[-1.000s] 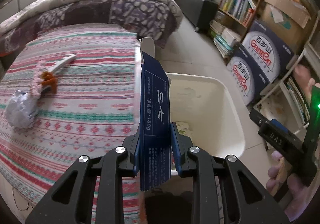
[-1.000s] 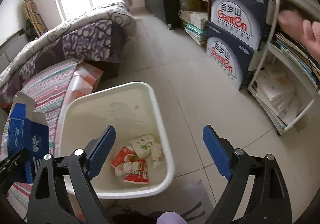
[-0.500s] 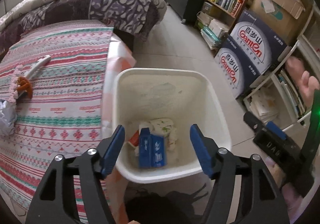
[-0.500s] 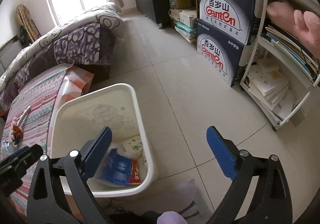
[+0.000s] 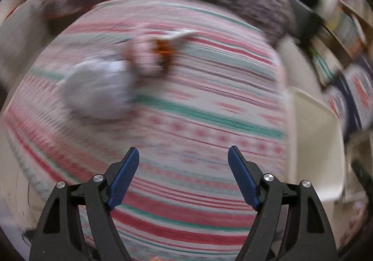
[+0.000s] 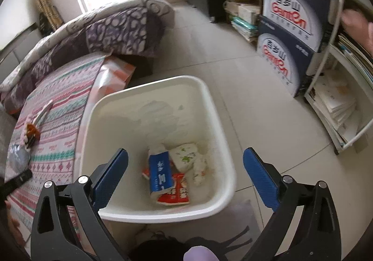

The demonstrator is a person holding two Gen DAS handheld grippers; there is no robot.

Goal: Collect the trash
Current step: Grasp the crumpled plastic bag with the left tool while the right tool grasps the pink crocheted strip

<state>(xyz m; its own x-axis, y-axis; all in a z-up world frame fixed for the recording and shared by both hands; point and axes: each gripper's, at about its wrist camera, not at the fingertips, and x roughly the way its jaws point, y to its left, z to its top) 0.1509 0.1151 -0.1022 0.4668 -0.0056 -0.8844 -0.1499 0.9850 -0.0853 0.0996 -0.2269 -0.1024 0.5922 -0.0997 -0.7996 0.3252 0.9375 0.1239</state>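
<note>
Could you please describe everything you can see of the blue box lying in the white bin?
The blue box is a long, narrow carton that looks like thin cardboard, dark blue with white printed characters on its upper face. Both ends look pale and somewhat crumpled. It lies flat at the bottom of the white bin, lengthwise toward the camera, resting on a red-and-white wrapper and beside a white packet with green print. No gripper touches it.

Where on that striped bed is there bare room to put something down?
Bare: the striped bedspread between the silver wad and the bin, and nearer the quilt. Crowded: the far edge, where wad and pink strip lie together.
</note>
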